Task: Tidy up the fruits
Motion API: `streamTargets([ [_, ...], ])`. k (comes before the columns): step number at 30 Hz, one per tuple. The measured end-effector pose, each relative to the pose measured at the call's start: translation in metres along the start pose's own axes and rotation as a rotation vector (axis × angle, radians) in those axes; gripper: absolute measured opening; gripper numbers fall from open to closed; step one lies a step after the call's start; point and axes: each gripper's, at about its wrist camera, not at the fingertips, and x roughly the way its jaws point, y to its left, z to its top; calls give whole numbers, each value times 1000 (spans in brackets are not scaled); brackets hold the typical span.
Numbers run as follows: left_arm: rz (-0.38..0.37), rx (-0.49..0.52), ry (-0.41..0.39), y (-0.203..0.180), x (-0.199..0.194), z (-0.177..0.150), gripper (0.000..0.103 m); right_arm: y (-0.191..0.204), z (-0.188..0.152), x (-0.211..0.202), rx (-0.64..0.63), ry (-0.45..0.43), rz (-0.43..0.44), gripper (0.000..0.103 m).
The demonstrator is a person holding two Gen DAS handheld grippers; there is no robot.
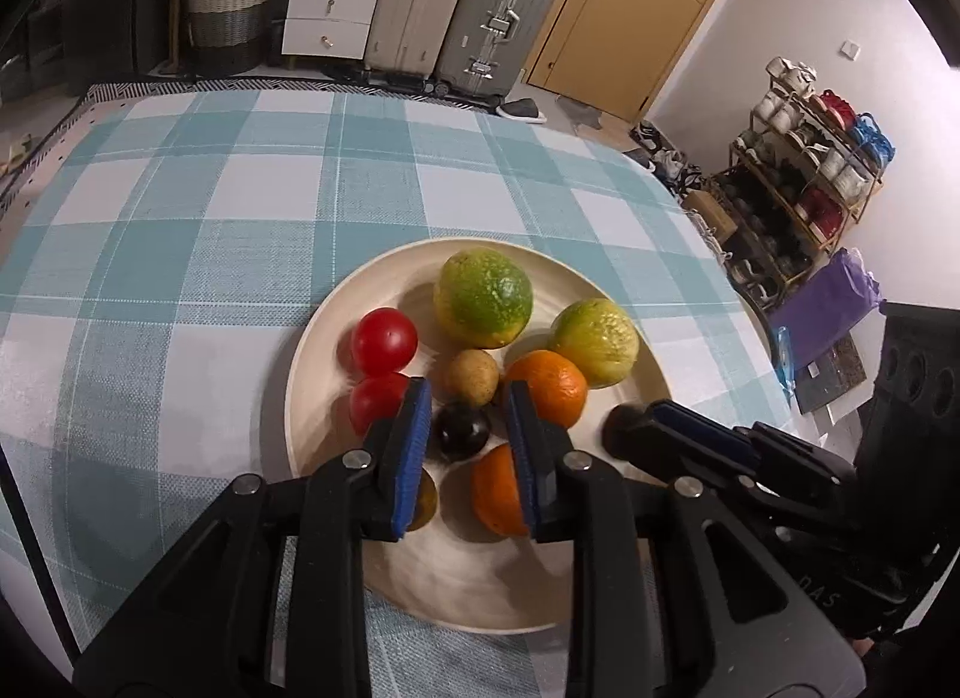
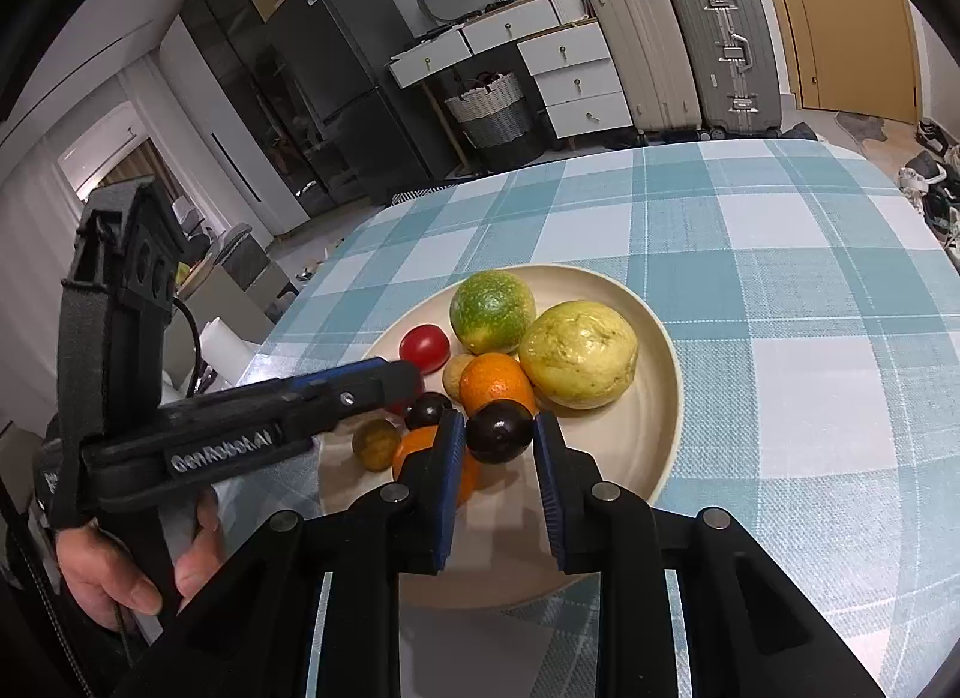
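A cream plate [image 1: 336, 308] on the checked tablecloth holds two green-yellow fruits [image 1: 483, 299], two red tomatoes [image 1: 384, 339], two oranges [image 1: 552, 386], a small brown fruit [image 1: 471, 377] and dark plums [image 1: 461, 432]. My left gripper [image 1: 468, 416] hovers over the plate, jaws open around one dark plum without touching it. My right gripper [image 2: 499, 446] holds a second dark plum [image 2: 499, 431] between its blue pads above the plate [image 2: 660, 398]. The right gripper shows in the left wrist view [image 1: 660, 434] at the plate's right rim.
The table [image 1: 210, 206] carries a blue and white checked cloth. Suitcases [image 1: 498, 20], white drawers [image 1: 333, 2] and a basket stand behind it. A shoe rack [image 1: 798, 188] stands at the right. A hand [image 2: 120, 572] holds the left gripper.
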Motion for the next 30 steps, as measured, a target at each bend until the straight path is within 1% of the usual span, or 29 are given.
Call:
streamTargets([
  [2, -2, 2, -6, -2, -4, -1, 28, -1, -1, -3, -2, -8, 1, 25],
  [4, -7, 1, -11, -4, -8, -2, 28, -2, -1, -5, 4, -14, -2, 32],
  [5, -6, 1, -16, -4, -11, -2, 29, -2, -1, -5, 10, -19, 1, 37],
  [8, -2, 5, -30, -8, -20, -3, 29, 0, -1, -11, 14, -37, 11, 37],
  [12, 5, 14, -52, -14, -35, -6, 30, 4, -1, -26, 2, -74, -1, 38],
  [14, 1, 18, -63, -17, -42, -8, 30, 6, 0, -38, -1, -107, -17, 38],
  [16, 5, 29, -80, -21, -52, -10, 30, 8, 0, -49, -4, -138, -25, 43],
  [19, 8, 45, -116, -30, -71, -13, 30, 15, 2, -71, -27, -201, -41, 45],
  [20, 13, 49, -130, -32, -77, -14, 32, 18, 2, -79, -40, -225, -48, 50],
  [21, 16, 53, -151, -35, -86, -16, 35, 21, 2, -84, -48, -239, -53, 52],
  [23, 7, 51, -183, -38, -99, -19, 53, 27, 1, -96, -63, -271, -62, 54],
  [25, -6, 48, -219, -41, -113, -23, 60, 31, 0, -106, -70, -294, -64, 64],
  [26, -6, 53, -235, -43, -120, -25, 63, 33, -2, -112, -71, -311, -63, 70],
  [27, -3, 64, -260, -46, -128, -29, 64, 36, -4, -118, -74, -331, -59, 73],
  [28, 1, 72, -278, -48, -135, -32, 69, 37, -6, -123, -77, -344, -56, 74],
  [29, 9, 76, -295, -49, -141, -35, 78, 40, -9, -129, -82, -360, -57, 76],
  [30, 11, 76, -310, -50, -147, -38, 82, 42, -10, -132, -85, -366, -57, 78],
])
